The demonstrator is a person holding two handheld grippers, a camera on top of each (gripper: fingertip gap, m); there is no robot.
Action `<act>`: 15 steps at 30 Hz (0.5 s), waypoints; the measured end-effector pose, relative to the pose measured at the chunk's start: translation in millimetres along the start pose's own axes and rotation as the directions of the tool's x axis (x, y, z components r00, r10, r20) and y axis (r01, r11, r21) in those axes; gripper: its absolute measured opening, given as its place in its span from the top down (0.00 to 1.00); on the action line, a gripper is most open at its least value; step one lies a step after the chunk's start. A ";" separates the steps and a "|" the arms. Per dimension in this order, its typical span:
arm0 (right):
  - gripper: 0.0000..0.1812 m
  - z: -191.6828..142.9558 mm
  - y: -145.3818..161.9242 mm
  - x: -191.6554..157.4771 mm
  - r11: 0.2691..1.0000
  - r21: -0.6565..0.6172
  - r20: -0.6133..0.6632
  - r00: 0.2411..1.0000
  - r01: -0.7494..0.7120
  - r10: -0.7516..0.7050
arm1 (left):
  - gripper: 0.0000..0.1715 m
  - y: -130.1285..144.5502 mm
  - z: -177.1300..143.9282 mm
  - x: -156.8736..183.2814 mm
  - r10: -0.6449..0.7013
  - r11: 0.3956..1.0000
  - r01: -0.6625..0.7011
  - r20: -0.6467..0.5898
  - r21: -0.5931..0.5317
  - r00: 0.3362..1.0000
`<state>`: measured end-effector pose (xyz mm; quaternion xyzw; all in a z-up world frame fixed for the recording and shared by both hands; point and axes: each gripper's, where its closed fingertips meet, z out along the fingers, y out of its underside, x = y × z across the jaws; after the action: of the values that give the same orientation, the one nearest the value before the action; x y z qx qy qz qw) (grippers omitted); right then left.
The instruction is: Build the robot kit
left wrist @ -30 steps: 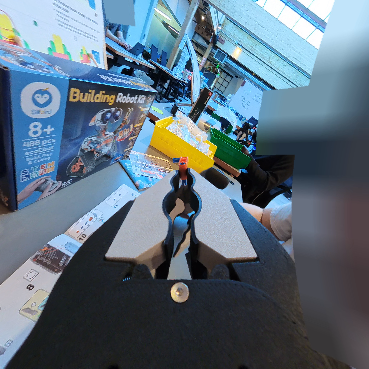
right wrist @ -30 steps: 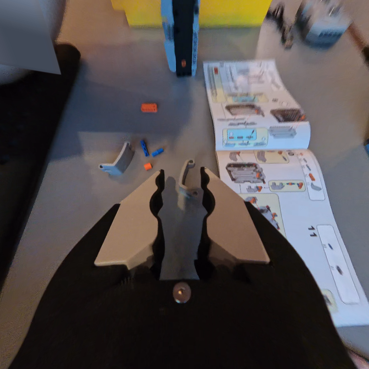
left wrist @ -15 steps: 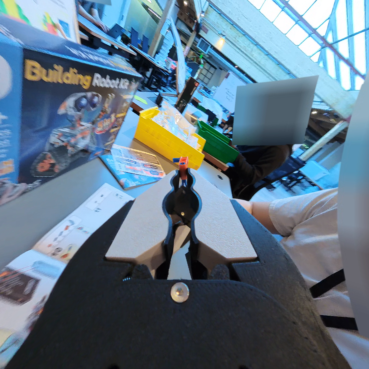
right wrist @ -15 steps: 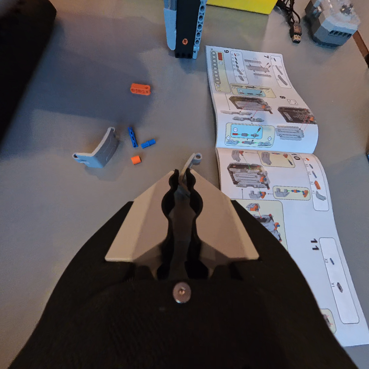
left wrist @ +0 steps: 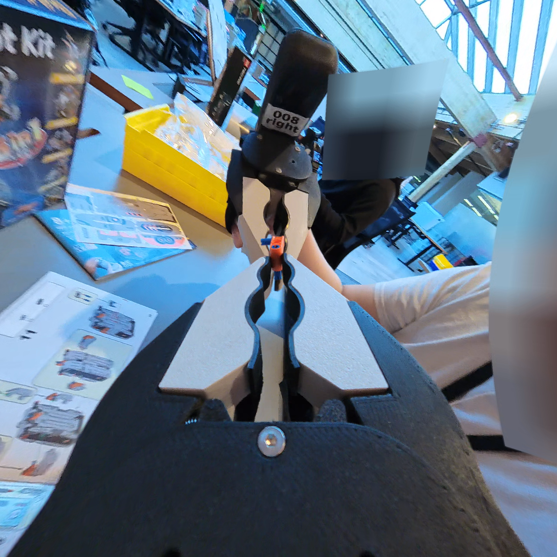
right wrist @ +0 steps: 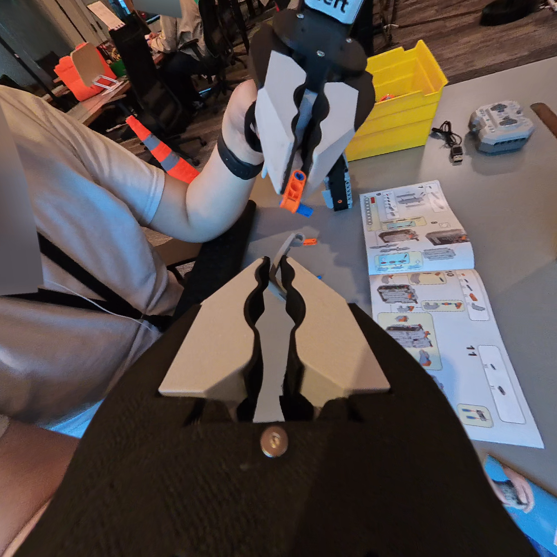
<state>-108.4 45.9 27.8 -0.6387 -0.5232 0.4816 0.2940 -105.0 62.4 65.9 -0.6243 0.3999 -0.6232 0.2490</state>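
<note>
My left gripper [left wrist: 275, 259] is shut on a small orange connector [left wrist: 276, 250] with a blue pin through it, held in the air. It also shows in the right wrist view [right wrist: 293, 187], with the orange connector [right wrist: 293, 193] and blue pin [right wrist: 303, 209] sticking out of its tips. My right gripper [right wrist: 275, 259] is shut on a thin grey curved beam [right wrist: 285, 247], also in the air. The two grippers point at each other, tips a short gap apart. The right gripper [left wrist: 276, 233] shows just beyond the orange connector in the left wrist view.
An open instruction booklet [right wrist: 422, 271] lies on the grey table [right wrist: 512, 235]. A yellow bin [right wrist: 401, 99], a grey control box [right wrist: 500, 126], a USB cable [right wrist: 452, 141] and a black-and-grey assembly [right wrist: 339, 187] stand behind. A small orange piece [right wrist: 309, 241] lies below. A kit box [left wrist: 30, 120] is at the left. Tip to tip, the grippers are about 4 cm apart.
My right gripper shut on the grey beam and lifted it off the table. Both grippers swung round to face each other, and the right gripper came into the left wrist view.
</note>
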 end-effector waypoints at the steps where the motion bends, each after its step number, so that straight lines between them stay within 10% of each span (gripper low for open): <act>1: 0.97 -0.4 1.4 -4.8 1.000 0.005 0.027 1.000 0.000 0.000 | 0.97 0.8 2.0 -0.4 -0.006 1.000 0.006 -0.002 -0.003 1.000; 15: 0.97 -17.7 -7.6 -14.3 0.988 0.153 0.195 0.981 -0.022 -0.008 | 0.97 -3.8 14.7 2.4 -0.046 0.998 0.049 -0.060 0.036 0.997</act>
<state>-94.8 36.8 45.3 -0.5656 -0.5082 0.5819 0.2884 -90.1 59.8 68.9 -0.6101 0.3803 -0.6545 0.2339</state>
